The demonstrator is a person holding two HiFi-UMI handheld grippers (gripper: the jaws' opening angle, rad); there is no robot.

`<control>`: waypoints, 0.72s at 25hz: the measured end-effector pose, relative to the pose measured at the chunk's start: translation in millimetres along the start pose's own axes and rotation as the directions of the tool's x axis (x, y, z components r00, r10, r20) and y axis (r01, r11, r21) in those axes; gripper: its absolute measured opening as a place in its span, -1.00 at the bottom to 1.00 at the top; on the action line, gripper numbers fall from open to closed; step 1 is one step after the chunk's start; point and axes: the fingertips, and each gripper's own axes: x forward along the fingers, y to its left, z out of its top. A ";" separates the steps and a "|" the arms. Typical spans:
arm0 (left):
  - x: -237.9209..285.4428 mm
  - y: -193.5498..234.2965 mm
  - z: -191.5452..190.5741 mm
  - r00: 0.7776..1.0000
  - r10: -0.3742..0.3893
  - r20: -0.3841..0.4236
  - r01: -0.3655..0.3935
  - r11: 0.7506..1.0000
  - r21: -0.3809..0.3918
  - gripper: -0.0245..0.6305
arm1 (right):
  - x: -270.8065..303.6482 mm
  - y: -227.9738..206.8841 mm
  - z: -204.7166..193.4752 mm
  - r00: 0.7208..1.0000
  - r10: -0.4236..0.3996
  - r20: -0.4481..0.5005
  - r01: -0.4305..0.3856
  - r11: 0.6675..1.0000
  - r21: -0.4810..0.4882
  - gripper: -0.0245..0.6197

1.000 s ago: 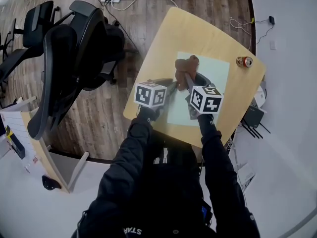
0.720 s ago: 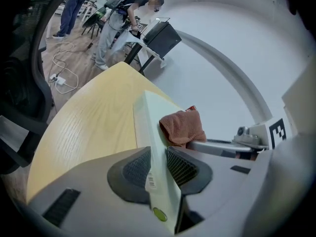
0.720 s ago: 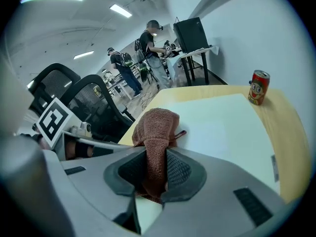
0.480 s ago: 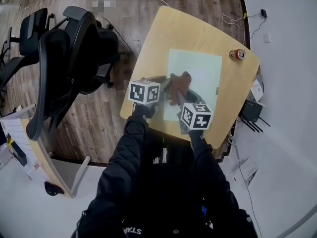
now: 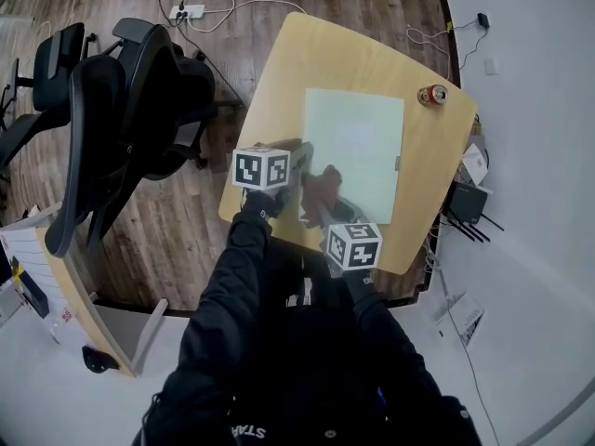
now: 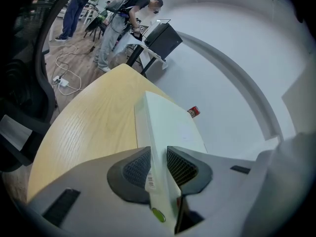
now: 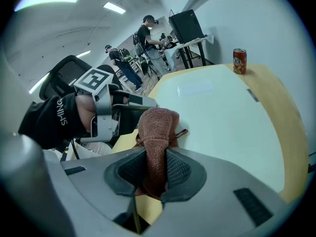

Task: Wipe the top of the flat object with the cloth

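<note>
The board [image 5: 353, 147] lies flat on the table [image 5: 279, 91], nearer the table's right side. The can [image 5: 432, 95] stands on the table just beyond the board's far right corner, not touching it. The left gripper [image 6: 159, 167] clamps the board's near left edge, one jaw on each side. The cloth [image 5: 321, 189] rests on the board's near left part, pinched between the jaws of the right gripper [image 7: 157, 169]. Chairs [image 5: 139, 110] stand on the floor left of the table. A power strip [image 5: 181, 11] lies on the floor behind them.
</note>
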 end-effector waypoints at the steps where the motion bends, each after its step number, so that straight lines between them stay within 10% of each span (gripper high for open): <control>1: -0.3 0.5 0.5 1.000 0.008 0.003 -0.008 1.000 0.001 -0.56 | -2.6 1.4 -5.5 1.000 0.004 -0.006 -0.004 1.000 -0.001 -0.61; 9: -12.6 -6.3 4.6 0.995 0.090 0.043 -0.092 0.995 0.030 -0.57 | -49.3 15.3 7.1 0.996 0.059 0.069 -0.055 0.997 -0.062 -0.61; 18: -103.4 -115.3 55.3 0.939 0.079 0.334 -0.159 0.962 0.221 -0.77 | -160.0 24.9 119.4 0.927 0.049 0.372 0.030 0.978 -0.204 -0.61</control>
